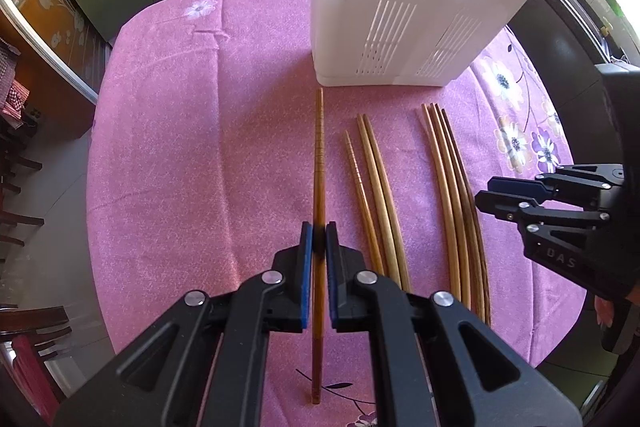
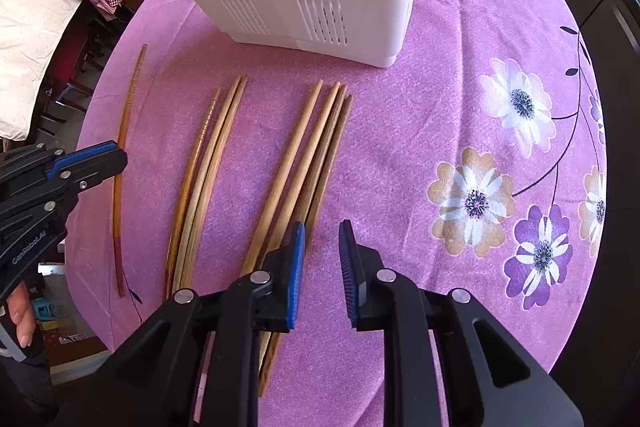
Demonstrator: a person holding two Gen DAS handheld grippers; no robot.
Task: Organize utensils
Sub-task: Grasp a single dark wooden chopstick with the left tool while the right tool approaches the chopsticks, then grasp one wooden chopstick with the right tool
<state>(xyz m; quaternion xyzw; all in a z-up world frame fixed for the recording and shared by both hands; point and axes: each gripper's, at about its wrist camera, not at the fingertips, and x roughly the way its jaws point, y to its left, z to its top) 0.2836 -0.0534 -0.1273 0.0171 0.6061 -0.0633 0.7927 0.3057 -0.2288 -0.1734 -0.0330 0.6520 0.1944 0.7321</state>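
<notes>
On the pink-clothed desk (image 1: 168,131), the left hand-held gripper (image 1: 319,239) is clamped on a single dark chopstick (image 1: 319,155); lifting it level suits the white holder (image 1: 400,7) behind. The right hand-held gripper (image 2: 322,247) stands apart, empty, beside the four-stick bundle (image 2: 316,155).

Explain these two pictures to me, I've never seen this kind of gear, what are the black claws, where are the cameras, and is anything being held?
The claws are hand-held grippers, one per hand, each with a camera looking along its fingers. One picture is from the left gripper, shut on a single brown chopstick. The other is from the right gripper, open and empty beside a bundle of four chopsticks. Three more chopsticks lie between, on a pink flowered tablecloth, before a white slotted holder.
</notes>
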